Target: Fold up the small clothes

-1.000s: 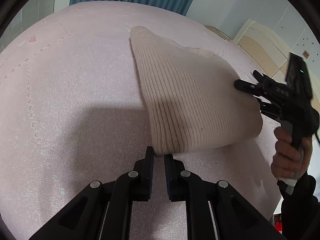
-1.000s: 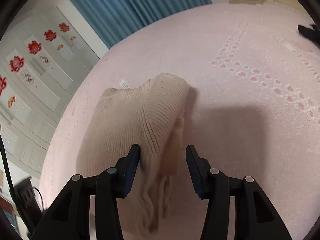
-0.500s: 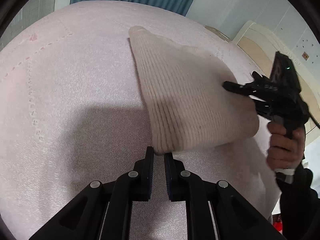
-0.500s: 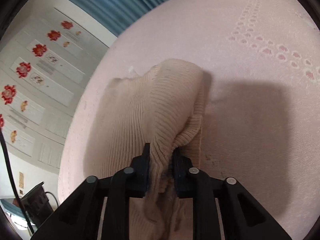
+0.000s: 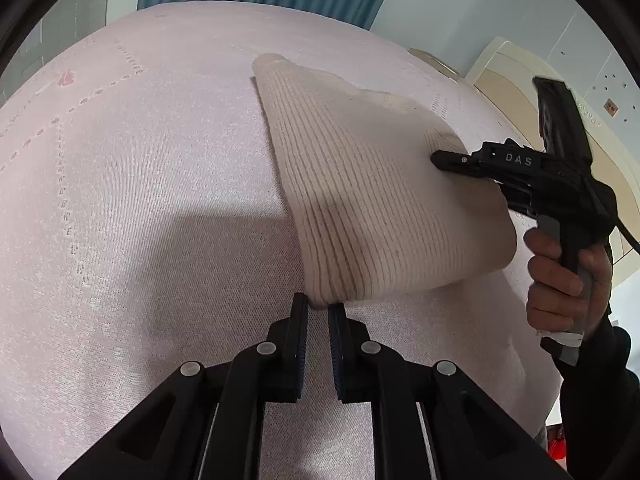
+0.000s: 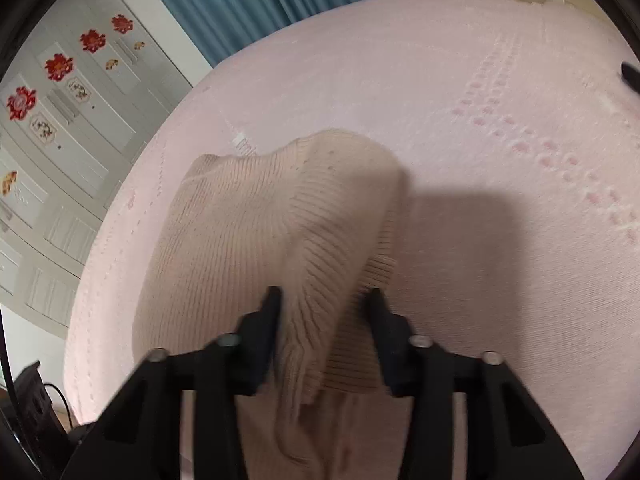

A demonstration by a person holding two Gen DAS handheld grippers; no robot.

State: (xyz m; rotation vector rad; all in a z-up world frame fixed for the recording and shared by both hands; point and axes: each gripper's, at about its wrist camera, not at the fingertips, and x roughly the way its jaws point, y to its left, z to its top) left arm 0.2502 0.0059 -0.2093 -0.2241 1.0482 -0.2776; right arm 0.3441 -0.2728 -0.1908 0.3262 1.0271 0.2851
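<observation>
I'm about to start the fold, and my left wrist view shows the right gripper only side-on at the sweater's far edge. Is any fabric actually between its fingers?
Observer: Yes. In the right wrist view, a bunched fold of the sweater fills the gap of the right gripper, whose jaws are closing on it.
Operator: Which part is caught?
Observer: The ribbed hem lies against the finger on the picture's right.
Operator: What is past the bed on that side?
Observer: Pale cupboard doors with red flower decorations.
</observation>
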